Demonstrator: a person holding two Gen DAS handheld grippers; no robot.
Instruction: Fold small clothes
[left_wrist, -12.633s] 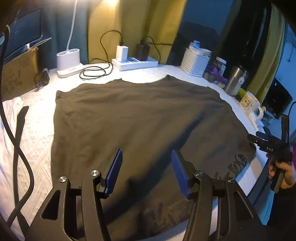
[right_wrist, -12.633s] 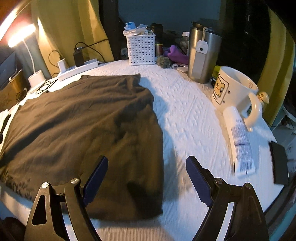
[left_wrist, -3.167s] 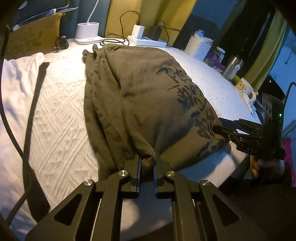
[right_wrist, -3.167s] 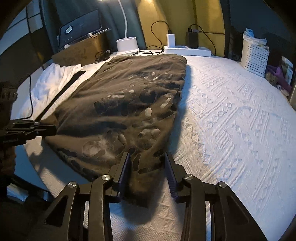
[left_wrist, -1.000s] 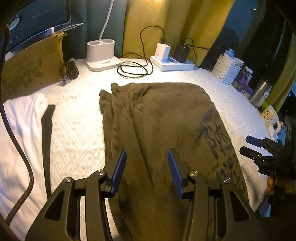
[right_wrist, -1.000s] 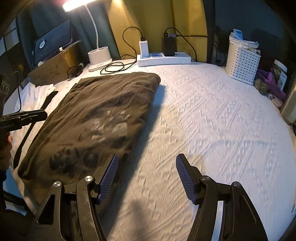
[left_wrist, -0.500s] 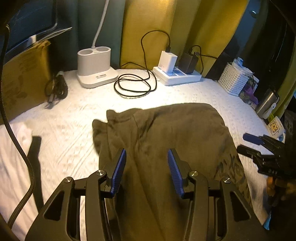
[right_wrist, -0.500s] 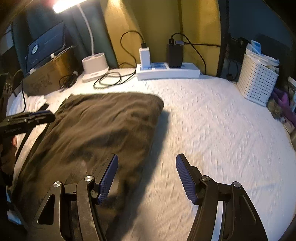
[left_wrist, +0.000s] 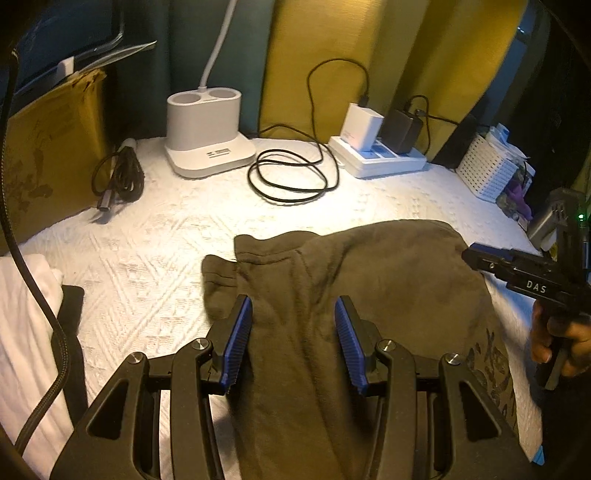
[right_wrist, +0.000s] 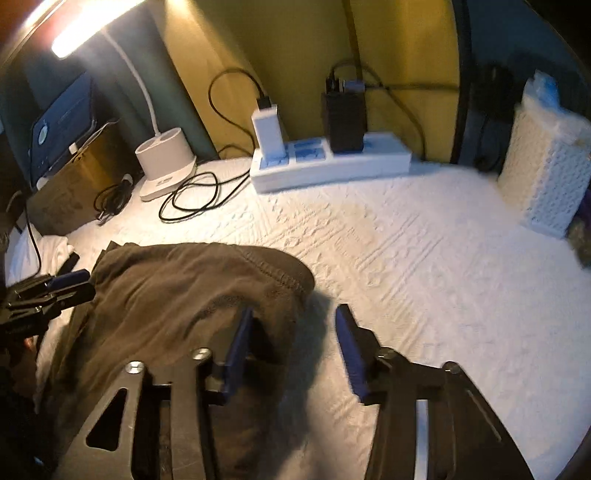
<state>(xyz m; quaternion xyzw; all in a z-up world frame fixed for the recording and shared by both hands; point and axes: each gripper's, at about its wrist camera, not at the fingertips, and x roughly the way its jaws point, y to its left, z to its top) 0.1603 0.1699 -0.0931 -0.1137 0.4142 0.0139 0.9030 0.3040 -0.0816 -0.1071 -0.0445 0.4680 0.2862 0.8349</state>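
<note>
the dark olive garment (left_wrist: 354, 295) lies folded lengthwise on the white bedspread (left_wrist: 155, 258). it looks soft, light and floppy, so i would take its far hem corners. the left gripper (left_wrist: 293, 339) hangs half open over it, holding nothing. the right gripper (right_wrist: 293, 347) is closing beside the cloth edge, pads not pressing. the near end is cut off, and the right view is blurred.

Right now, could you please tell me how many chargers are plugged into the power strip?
2: a white charger at the left end of the power strip, and a black charger right beside it. None seem hidden.
</note>
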